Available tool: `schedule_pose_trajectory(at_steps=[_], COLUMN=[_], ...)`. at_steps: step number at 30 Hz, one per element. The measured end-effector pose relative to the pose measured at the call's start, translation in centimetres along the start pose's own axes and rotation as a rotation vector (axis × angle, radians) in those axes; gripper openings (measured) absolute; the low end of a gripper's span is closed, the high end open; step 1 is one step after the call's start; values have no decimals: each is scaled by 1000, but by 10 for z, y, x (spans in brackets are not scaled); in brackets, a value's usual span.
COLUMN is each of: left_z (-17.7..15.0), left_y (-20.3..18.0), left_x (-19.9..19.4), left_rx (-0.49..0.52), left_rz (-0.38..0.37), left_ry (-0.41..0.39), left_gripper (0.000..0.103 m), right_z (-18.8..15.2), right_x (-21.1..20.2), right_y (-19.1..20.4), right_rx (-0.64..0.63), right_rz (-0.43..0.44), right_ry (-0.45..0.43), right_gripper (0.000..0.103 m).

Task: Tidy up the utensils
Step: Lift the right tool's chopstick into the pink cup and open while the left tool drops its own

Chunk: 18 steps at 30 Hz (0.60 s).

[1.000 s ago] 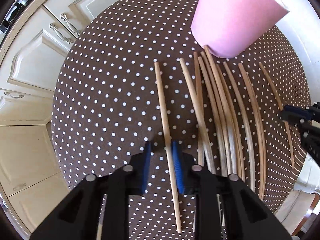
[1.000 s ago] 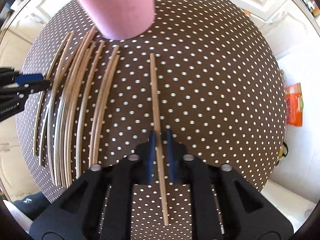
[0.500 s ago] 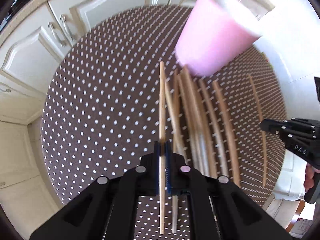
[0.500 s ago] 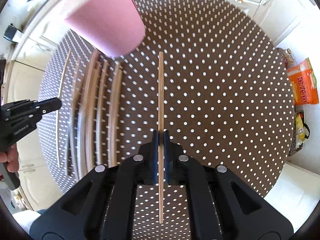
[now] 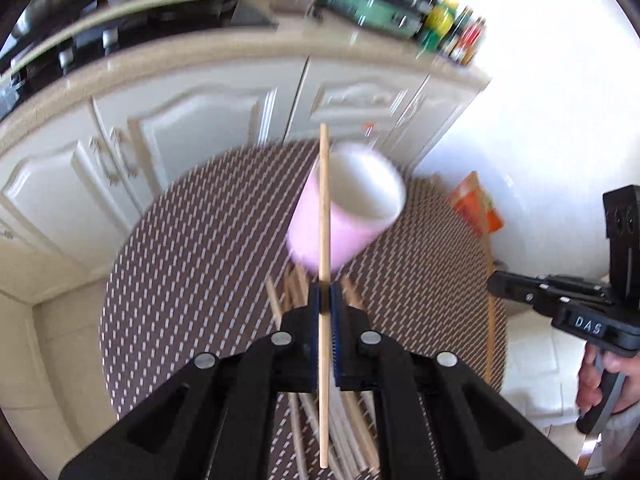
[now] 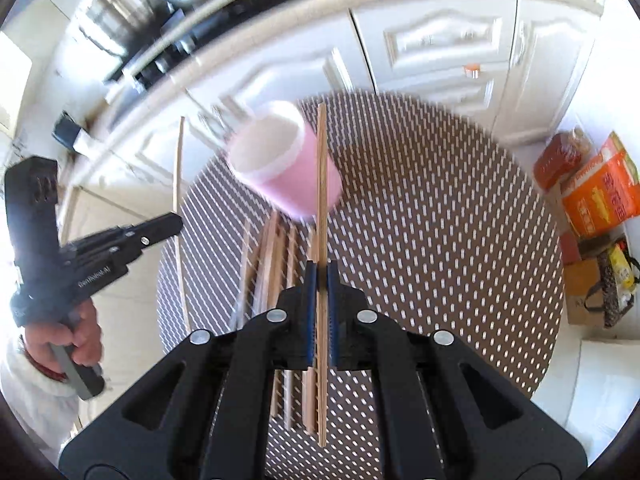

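1. Left wrist view: your left gripper (image 5: 326, 300) is clamped shut on one chopstick (image 5: 324, 200). A second ago its jaws stood apart around that stick while it lay flat on the table (image 5: 180, 260); now the stick is off the cloth, its far end crossing in front of the cup (image 5: 352, 208).
2. Same view: the cup stands on the table, mouth open and visible where earlier only its side showed. The loose sticks (image 5: 296, 284) lie just this side of the cup, partly hidden under the gripper. Your right gripper (image 5: 496, 280) shows well right of the cup, with its stick (image 5: 489, 320) hanging through it.
3. Right wrist view: your right gripper (image 6: 320, 276) is likewise closed tight on a chopstick (image 6: 321, 184), which was flat on the cloth a second ago and is now raised, its tip beside the cup (image 6: 288, 160).
4. Same view: the left gripper (image 6: 172, 222) sits left of the cup, stick (image 6: 178, 184) in its jaws.
5. Finding: both picks appear sound. The pile (image 6: 276, 248) near the cup is untouched; the bulk of the sorting remains.
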<state>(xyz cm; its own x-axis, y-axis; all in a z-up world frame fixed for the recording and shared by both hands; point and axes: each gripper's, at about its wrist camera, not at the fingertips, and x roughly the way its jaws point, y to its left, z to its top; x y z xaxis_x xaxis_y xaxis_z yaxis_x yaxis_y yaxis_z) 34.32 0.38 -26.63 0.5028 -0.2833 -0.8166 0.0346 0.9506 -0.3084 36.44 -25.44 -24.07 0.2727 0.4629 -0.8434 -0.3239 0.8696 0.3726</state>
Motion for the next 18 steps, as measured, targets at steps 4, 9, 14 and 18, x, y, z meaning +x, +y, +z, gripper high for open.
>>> schedule_pose_trajectory(at_steps=[4,9,14,18], left_z=[22,59,90,103], left_y=[-18,-37,-47,-47], left_x=[-23,-36,-36,-27], left_rx=[9,30,19,11], left_rz=[-38,-52,-43,-10], left_ry=[-130,-280,-355,-386], left_gripper=[5,5,5,5], right_z=[22,48,72,93], right_x=[-18,-37,-38,-26], right_y=[5,31,41,44], right_rx=[-9,-51,-58,-48], right_rz=[25,31,35,43], right_ry=[-121,-259,-367,-395], right_gripper=[5,5,5,5])
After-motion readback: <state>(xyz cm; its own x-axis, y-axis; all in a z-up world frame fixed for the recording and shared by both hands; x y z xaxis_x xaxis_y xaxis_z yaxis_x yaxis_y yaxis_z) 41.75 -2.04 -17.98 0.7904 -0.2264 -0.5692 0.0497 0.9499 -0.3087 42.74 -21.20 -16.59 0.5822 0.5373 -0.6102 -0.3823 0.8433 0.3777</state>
